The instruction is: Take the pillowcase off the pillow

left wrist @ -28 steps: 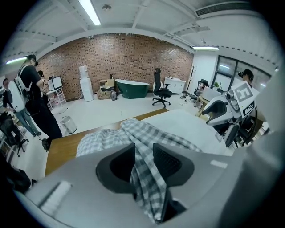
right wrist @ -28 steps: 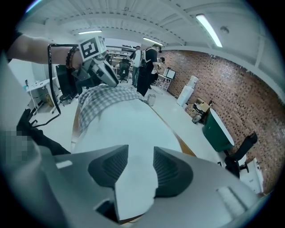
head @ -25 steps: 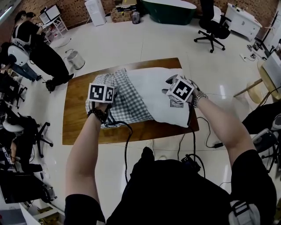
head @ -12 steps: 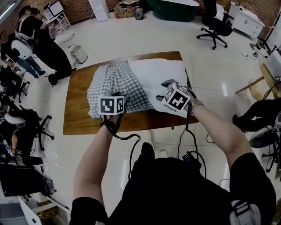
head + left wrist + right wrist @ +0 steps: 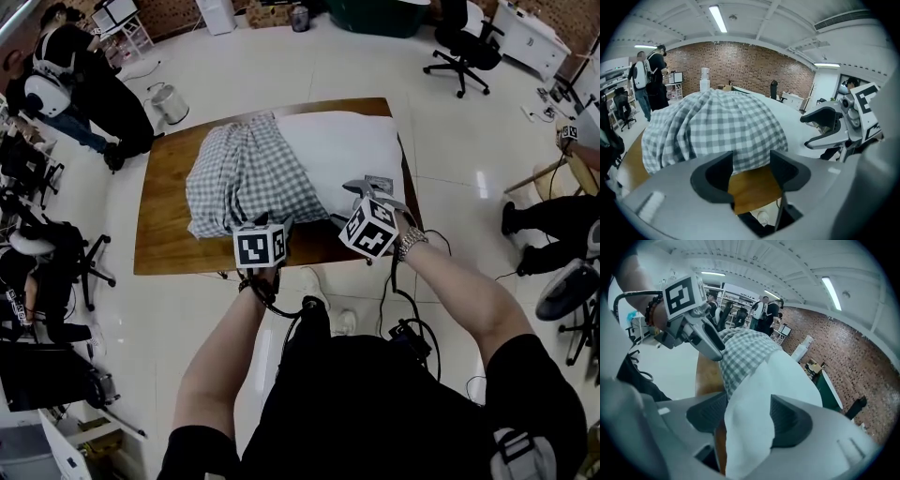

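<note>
Holds the left claw (image 5: 751, 171) released at the near edge of the wooden tabletop (image 5: 164, 225), jaws just opened wider, with only bare wood between them and the hem of the checked pillowcase (image 5: 244, 173) just beyond. Holds the right claw (image 5: 749, 420) released as well, jaws likewise just opened wider, with the near corner of the white pillow (image 5: 342, 150) lying loose between them. Shows the pillowcase bunched over the pillow's left half on the tabletop, the right half bare.
</note>
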Action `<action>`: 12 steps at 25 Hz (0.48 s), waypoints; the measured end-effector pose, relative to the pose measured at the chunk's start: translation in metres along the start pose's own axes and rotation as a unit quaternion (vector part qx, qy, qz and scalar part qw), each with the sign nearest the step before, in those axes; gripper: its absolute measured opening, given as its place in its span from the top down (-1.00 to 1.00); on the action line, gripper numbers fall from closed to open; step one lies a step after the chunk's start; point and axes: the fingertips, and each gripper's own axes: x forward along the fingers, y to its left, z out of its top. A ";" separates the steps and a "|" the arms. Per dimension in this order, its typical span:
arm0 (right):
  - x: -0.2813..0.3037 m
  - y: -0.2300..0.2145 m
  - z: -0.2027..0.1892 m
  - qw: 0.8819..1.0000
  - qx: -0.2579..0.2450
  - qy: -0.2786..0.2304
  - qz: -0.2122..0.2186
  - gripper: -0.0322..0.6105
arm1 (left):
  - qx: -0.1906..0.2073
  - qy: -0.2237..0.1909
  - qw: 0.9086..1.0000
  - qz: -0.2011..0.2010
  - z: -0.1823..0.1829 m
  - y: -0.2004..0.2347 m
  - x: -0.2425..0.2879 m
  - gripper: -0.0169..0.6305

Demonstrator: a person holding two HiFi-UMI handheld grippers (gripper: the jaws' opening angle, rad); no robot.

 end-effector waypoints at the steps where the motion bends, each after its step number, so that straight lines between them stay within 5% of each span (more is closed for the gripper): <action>1: 0.002 0.000 -0.003 1.000 -0.007 0.002 -0.008 -0.01 | -0.008 -0.003 1.000 0.004 -0.004 0.000 0.002 0.16; 12: 0.035 -0.002 -0.038 0.993 -0.081 0.057 -0.058 -0.04 | -0.060 -0.005 0.998 0.016 -0.020 0.005 0.042 0.07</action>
